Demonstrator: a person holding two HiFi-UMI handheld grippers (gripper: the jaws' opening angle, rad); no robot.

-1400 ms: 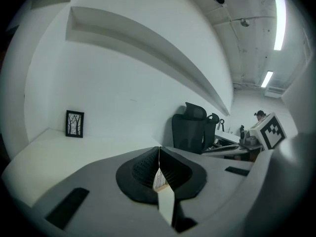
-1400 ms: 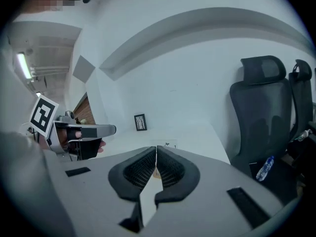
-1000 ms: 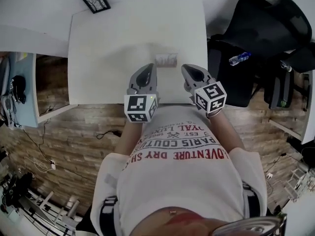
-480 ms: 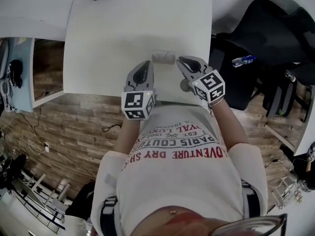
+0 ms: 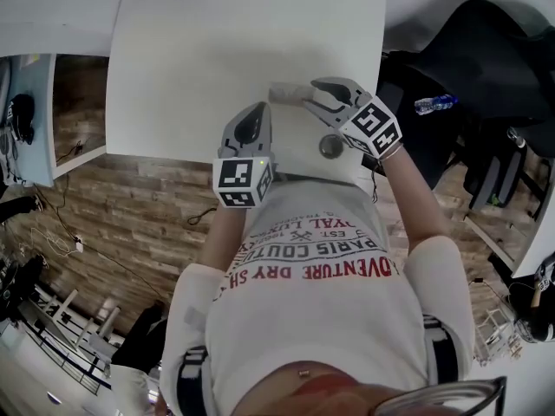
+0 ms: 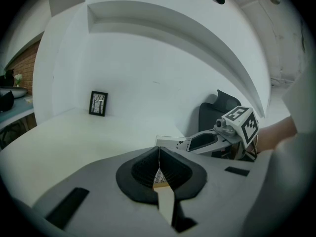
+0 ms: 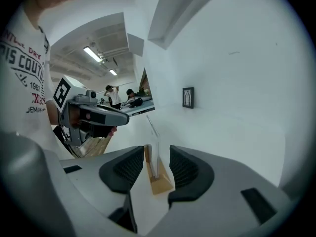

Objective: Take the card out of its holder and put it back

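A small card holder (image 5: 289, 94) stands on the white table (image 5: 199, 68), a wooden base (image 7: 159, 182) with a clear upright card (image 7: 154, 144) in it. My right gripper (image 5: 303, 100) comes at it from the right. Its jaws have just been opening and now stand open (image 7: 157, 164), one on each side of the holder, with no pad pressing on it. My left gripper (image 5: 251, 113) hovers a little short of the holder, nearer the table's front edge. Its jaws (image 6: 159, 154) are shut with nothing between them. In the left gripper view the holder (image 6: 170, 143) shows just beyond them.
A black picture frame (image 6: 98, 103) leans at the table's far left corner. A black office chair (image 5: 468, 59) and a water bottle (image 5: 434, 104) are to the right of the table. Wooden floor lies below the front edge (image 5: 173, 159).
The right gripper has swung left and down to the holder, and its jaws, shut before, now stand apart round it. The left gripper has sunk slightly.
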